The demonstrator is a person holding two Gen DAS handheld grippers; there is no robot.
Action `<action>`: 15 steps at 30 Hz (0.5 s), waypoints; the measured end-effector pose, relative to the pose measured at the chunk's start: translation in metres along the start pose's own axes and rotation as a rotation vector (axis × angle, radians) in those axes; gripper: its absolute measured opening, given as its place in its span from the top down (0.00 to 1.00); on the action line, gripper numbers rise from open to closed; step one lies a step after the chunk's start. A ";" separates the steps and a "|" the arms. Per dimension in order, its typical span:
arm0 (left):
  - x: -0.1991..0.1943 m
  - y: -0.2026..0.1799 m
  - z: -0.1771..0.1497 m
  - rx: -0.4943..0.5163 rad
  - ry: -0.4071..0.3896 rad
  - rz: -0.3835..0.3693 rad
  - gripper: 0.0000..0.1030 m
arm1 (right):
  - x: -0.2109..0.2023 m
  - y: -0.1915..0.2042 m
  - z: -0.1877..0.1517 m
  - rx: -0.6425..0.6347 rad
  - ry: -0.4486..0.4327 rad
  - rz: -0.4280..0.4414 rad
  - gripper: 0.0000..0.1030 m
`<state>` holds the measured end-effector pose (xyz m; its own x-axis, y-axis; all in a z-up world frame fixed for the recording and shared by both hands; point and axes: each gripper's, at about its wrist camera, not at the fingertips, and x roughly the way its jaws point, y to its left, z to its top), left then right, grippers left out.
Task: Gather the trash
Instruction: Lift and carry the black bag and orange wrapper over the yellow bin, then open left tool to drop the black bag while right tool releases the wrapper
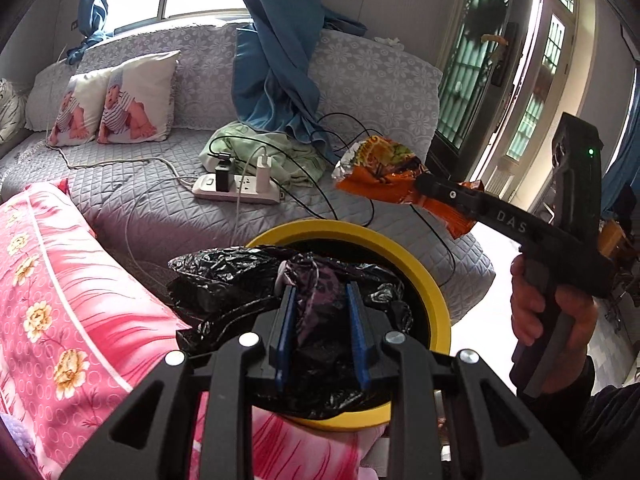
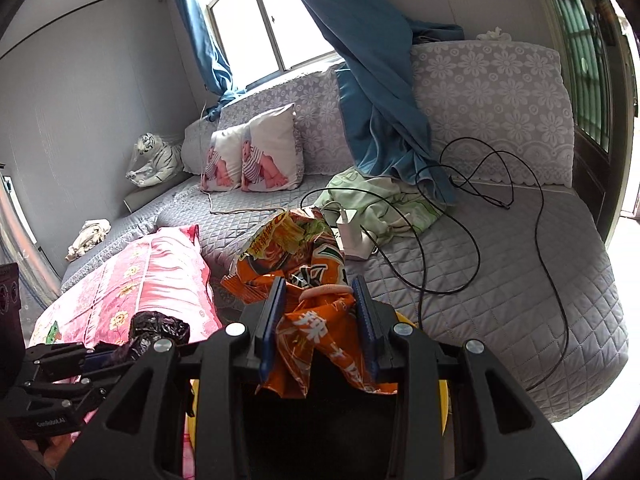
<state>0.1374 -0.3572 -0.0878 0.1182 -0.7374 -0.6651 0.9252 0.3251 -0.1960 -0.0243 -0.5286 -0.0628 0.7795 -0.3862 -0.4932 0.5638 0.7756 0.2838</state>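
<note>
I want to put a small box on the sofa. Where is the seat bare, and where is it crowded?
Bare quilted seat lies at the door end, inside the loop of the black cable. Another free strip lies between the baby pillows and the pink pillow. The middle is crowded: power strip, green cloth, chargers.

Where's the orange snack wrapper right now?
Clamped in the right tongs, the snack wrapper hangs above the sofa, just beyond the yellow bin.

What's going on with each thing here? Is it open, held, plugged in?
Snack wrapper: crumpled, held by right gripper.
Black bag: gripped by left gripper, lining the bin.
Yellow bin: open.
Power strip: chargers plugged in.
Curtain: draped onto sofa.
</note>
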 end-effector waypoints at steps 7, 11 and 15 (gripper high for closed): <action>0.034 -0.009 -0.002 -0.008 0.060 -0.021 0.77 | 0.009 -0.011 -0.003 0.026 0.038 -0.008 0.68; 0.033 -0.009 -0.003 -0.022 0.041 -0.035 0.58 | 0.012 -0.015 -0.003 0.042 0.037 -0.024 0.52; 0.023 -0.004 -0.005 -0.041 0.005 -0.002 0.37 | 0.010 -0.023 -0.001 0.072 0.028 -0.048 0.50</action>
<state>0.1342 -0.3722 -0.1060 0.1148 -0.7349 -0.6684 0.9099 0.3478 -0.2261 -0.0297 -0.5503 -0.0753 0.7439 -0.4073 -0.5298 0.6193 0.7182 0.3173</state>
